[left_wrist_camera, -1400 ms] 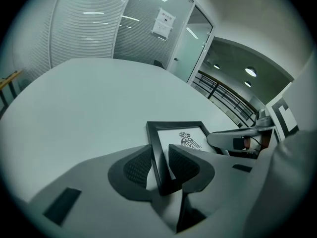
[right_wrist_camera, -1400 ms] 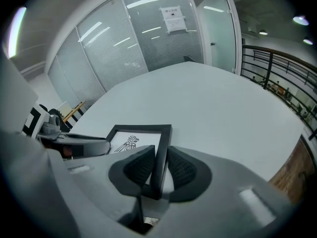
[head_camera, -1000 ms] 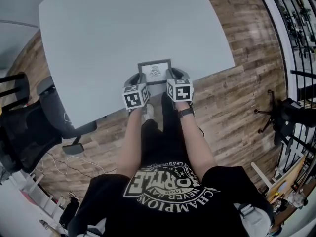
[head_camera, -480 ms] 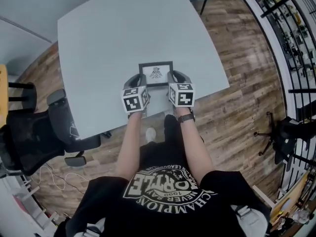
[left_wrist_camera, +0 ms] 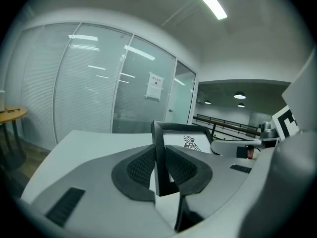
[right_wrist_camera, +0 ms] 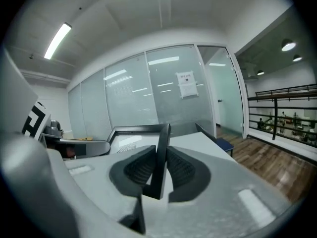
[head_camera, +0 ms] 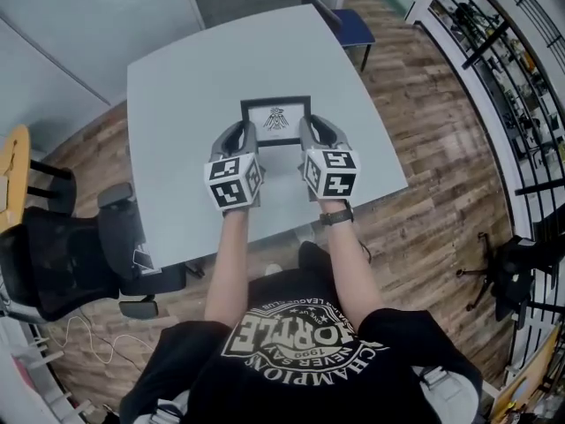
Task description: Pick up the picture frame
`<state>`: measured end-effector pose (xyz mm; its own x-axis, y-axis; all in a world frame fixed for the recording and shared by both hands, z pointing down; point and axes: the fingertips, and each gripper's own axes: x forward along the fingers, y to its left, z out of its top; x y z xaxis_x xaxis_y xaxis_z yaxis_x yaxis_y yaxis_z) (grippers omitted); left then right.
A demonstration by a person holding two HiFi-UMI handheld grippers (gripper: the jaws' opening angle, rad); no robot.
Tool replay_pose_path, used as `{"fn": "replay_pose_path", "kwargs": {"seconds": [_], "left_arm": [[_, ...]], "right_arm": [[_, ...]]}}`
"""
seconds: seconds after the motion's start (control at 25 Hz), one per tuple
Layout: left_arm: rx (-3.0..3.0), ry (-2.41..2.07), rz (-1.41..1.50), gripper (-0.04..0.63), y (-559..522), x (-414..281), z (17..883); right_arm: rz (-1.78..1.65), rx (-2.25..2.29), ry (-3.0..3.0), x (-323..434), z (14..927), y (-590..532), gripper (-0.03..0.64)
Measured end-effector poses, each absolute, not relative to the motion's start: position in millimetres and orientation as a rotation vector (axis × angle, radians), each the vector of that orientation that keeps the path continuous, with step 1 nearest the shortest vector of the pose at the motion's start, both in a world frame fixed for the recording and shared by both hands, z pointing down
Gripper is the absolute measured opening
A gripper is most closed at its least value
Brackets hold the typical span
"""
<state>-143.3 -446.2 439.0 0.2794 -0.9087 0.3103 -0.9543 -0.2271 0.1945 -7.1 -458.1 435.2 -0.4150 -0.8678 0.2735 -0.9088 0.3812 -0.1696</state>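
A black picture frame (head_camera: pixel 276 120) with a white print and a small dark emblem hangs above the grey table (head_camera: pixel 177 78), held level between both grippers. In the head view my left gripper (head_camera: pixel 240 136) grips its left edge and my right gripper (head_camera: pixel 311 132) its right edge. In the left gripper view the frame's side bar (left_wrist_camera: pixel 159 143) stands between the ribbed pads (left_wrist_camera: pixel 141 166), and the jaws are closing on it. In the right gripper view the pads (right_wrist_camera: pixel 184 170) of the right gripper (right_wrist_camera: pixel 159 171) clamp the frame's other edge (right_wrist_camera: pixel 162 148).
A black office chair (head_camera: pixel 62 254) stands left of the table, and a blue chair (head_camera: pixel 349 20) sits at its far corner. Glass partition walls (left_wrist_camera: pixel 99 83) rise beyond the table. A railing (head_camera: pixel 516 56) runs along the wood floor at right.
Both grippers have risen together with the picture frame, lifting it from near the table's front edge to well above the tabletop. The grippers have tilted up toward level.
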Motion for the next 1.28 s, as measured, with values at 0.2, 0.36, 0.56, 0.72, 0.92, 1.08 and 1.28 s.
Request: {"fn": "replay_pose_path", "kwargs": {"seconds": [0.2,0.36,0.56,0.72,0.92,1.08,1.28], "left_arm": [[2.285,-1.770,0.074,0.071,-440,-158,375],[2.307,-1.841,-0.008,0.071,-430,-170,339],[2.319,-1.867,-0.123,0.071,-418,-184,310],[2.327,-1.883,-0.148,0.071,-413,-184,304],[2.363,-1.857,-0.198,0.072,-408,-180,295],[2.380,-1.837,-0.224,0.071,-408,-175,293],[2.406,-1.769,-0.263,0.072,-407,-158,293]], "right_arm": [[0.300,1.669,-2.591,-21,369,-453,0.067],[0.204,1.690,-2.652,-32,331,-444,0.067],[0.100,1.677,-2.708,-45,300,-433,0.067],[0.061,1.687,-2.702,-45,291,-429,0.067],[0.032,1.705,-2.705,-41,283,-424,0.067],[0.011,1.715,-2.703,-34,281,-423,0.067],[0.013,1.736,-2.692,-17,279,-421,0.067]]}}
